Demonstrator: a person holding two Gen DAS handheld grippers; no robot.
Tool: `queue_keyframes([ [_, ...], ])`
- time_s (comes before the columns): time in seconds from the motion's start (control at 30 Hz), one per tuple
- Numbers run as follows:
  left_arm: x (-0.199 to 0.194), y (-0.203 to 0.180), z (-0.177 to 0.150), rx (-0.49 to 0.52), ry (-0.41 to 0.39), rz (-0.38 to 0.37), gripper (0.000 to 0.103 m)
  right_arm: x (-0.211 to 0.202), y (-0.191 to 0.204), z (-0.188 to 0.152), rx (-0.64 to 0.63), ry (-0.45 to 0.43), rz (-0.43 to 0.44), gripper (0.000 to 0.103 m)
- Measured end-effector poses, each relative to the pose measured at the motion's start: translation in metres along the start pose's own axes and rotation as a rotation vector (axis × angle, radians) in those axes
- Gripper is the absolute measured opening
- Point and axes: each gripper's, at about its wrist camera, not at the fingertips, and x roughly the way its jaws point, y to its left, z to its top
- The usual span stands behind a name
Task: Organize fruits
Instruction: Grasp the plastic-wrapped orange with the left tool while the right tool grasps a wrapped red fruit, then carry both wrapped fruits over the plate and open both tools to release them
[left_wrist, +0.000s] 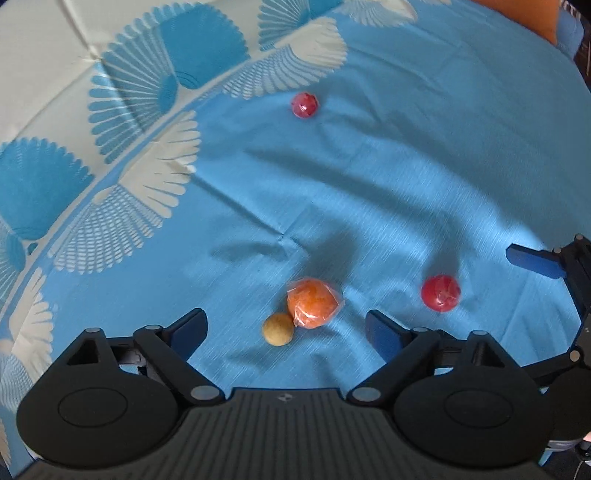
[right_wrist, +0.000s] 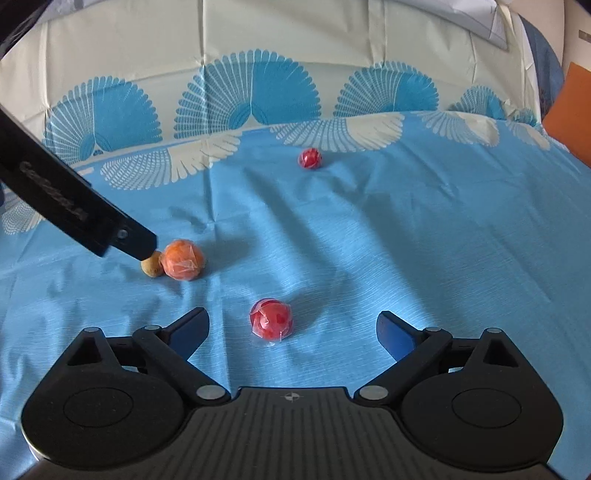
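Observation:
Four wrapped fruits lie on a blue cloth (left_wrist: 369, 184). An orange fruit (left_wrist: 311, 302) touches a small tan fruit (left_wrist: 278, 329); both sit between the fingers of my left gripper (left_wrist: 286, 326), which is open and pointing steeply down. A red fruit (right_wrist: 271, 319) lies between the fingers of my right gripper (right_wrist: 291, 323), also open, with neither pad on it. The same red fruit (left_wrist: 440, 293) shows to the right in the left wrist view. A second red fruit (right_wrist: 310, 158) lies farther back. In the right wrist view, one of the left gripper's fingers (right_wrist: 122, 236) hides part of the tan fruit (right_wrist: 151, 268).
The cloth (right_wrist: 406, 240) is wrinkled, with a white and blue fan pattern along its far edge and a cream part (right_wrist: 295, 29) beyond. An orange object (right_wrist: 572, 118) stands at the far right. One of the right gripper's fingers (left_wrist: 535, 263) reaches in at the left wrist view's right edge.

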Motion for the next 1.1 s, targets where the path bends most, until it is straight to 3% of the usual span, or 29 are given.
queue_keyframes([
  [0.1,0.030,-0.004,0.005,0.039,0.052,-0.026,0.085,0.018,0.000,-0.003,-0.001,0.007,-0.001,0.094],
  [0.2,0.050,-0.001,0.005,0.026,0.093,-0.048,0.066,0.029,0.002,-0.008,-0.012,0.022,-0.013,0.085],
  [0.23,0.050,0.002,0.005,-0.009,0.090,-0.069,0.055,0.028,0.004,-0.011,-0.032,0.009,-0.039,0.076],
  [0.27,0.046,0.005,0.006,-0.042,0.058,-0.089,0.043,0.025,0.006,-0.013,-0.053,-0.012,-0.040,0.055],
  [0.33,0.038,0.008,0.006,-0.059,0.015,-0.108,0.040,0.019,0.008,-0.013,-0.076,-0.031,-0.049,0.030],
  [0.47,0.012,0.009,0.001,-0.068,-0.053,-0.093,0.040,0.005,0.000,-0.009,-0.017,-0.043,-0.063,0.030],
  [0.7,-0.087,0.036,-0.024,-0.276,-0.167,-0.081,0.040,-0.072,-0.007,0.013,0.028,-0.161,-0.022,0.030],
  [0.87,-0.181,0.048,-0.089,-0.403,-0.202,-0.010,0.040,-0.144,0.005,0.015,0.015,-0.225,0.045,0.030],
  [1.1,-0.285,0.035,-0.216,-0.568,-0.161,0.106,0.040,-0.240,0.056,-0.011,-0.049,-0.186,0.201,0.030],
])
